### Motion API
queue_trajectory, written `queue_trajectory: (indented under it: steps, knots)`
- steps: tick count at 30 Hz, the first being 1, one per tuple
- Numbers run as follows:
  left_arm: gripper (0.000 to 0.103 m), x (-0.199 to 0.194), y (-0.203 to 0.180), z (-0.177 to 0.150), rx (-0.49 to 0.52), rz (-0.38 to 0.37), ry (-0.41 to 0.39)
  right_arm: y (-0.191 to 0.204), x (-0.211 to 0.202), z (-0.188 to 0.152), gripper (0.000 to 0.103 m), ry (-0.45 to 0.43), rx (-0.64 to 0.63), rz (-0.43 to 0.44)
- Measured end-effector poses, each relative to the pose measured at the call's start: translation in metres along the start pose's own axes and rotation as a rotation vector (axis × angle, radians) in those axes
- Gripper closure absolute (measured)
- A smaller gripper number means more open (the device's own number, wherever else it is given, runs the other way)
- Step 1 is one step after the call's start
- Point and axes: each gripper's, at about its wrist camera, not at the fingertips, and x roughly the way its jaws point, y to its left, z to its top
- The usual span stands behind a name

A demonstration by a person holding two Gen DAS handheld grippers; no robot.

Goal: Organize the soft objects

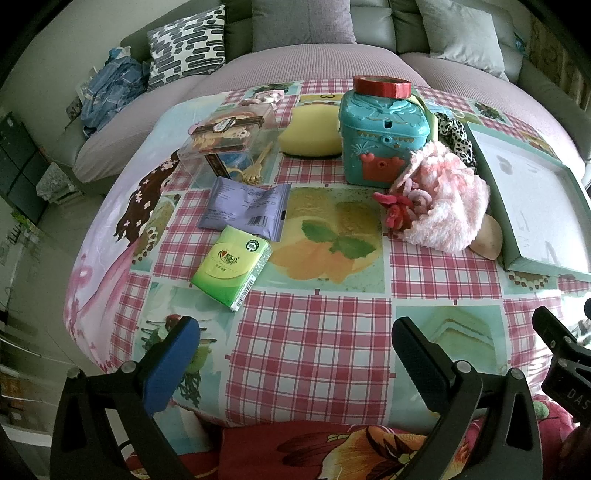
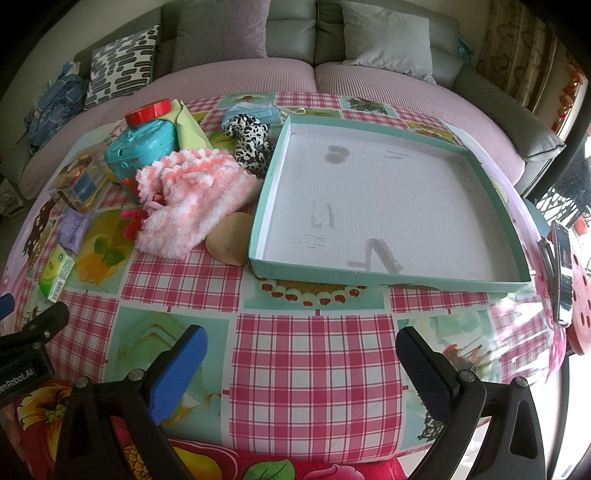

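Currently both grippers are hovering above the near edge of the table, the left gripper [image 1: 295, 336] and the right gripper [image 2: 301, 345] each holding its jaws spread wide with nothing between them. Going left to right, a glossy green tissue pack [image 1: 232, 266] is lying just beside a crinkled purple sachet [image 1: 245, 210], behind them a clear plastic box [image 1: 229, 142] and a smooth yellow sponge [image 1: 310, 133]. A moulded teal tin [image 1: 382, 138] is carrying a red tape roll [image 1: 381, 85]. A fluffy pink knit piece [image 2: 192, 206] is leaning against it, a spotted plush cloth [image 2: 249, 142] lying behind. A shallow square cardboard tray [image 2: 369, 273] is sitting rightmost, stained inside. A shiny checked oilcloth [image 2: 314, 369] is covering the table; a grey sofa [image 2: 291, 33] is standing beyond.
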Motion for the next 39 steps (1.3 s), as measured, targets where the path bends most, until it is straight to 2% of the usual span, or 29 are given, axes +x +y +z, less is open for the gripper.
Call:
queue_trajectory:
  steps: [4, 7, 8, 10, 15, 20, 24, 33, 39]
  knots:
    - [0.0, 0.0, 0.004, 0.0, -0.011, -0.025, 0.004, -0.001, 0.001, -0.001, 0.0, 0.002, 0.003, 0.006]
    - [0.0, 0.001, 0.014, 0.0, -0.05, -0.136, 0.017, -0.006, -0.002, -0.001, 0.0, 0.0, 0.015, 0.037]
    - [0.0, 0.003, 0.023, 0.001, -0.08, -0.201, 0.028, -0.005, -0.002, 0.0, 0.0, -0.001, 0.014, 0.042]
    - [0.0, 0.005, 0.035, 0.004, -0.099, -0.236, 0.033, -0.004, -0.006, 0.002, 0.0, -0.015, 0.011, 0.062]
    - [0.0, -0.001, 0.071, 0.017, -0.14, -0.246, -0.044, 0.006, -0.019, 0.016, 0.0, -0.066, -0.028, 0.107]
    - [0.0, 0.005, 0.1, 0.03, -0.191, -0.236, -0.081, 0.025, -0.025, 0.035, 0.0, -0.106, -0.063, 0.153]
    - [0.0, 0.014, 0.111, 0.03, -0.198, -0.233, -0.087, 0.035, -0.02, 0.047, 0.0, -0.096, -0.059, 0.209]
    - [0.0, 0.045, 0.096, 0.031, -0.113, -0.225, -0.002, 0.069, 0.004, 0.058, 0.0, -0.063, -0.129, 0.262]
    - [0.0, 0.07, 0.095, 0.03, -0.119, -0.201, 0.052, 0.08, 0.03, 0.063, 0.0, -0.02, -0.138, 0.283]
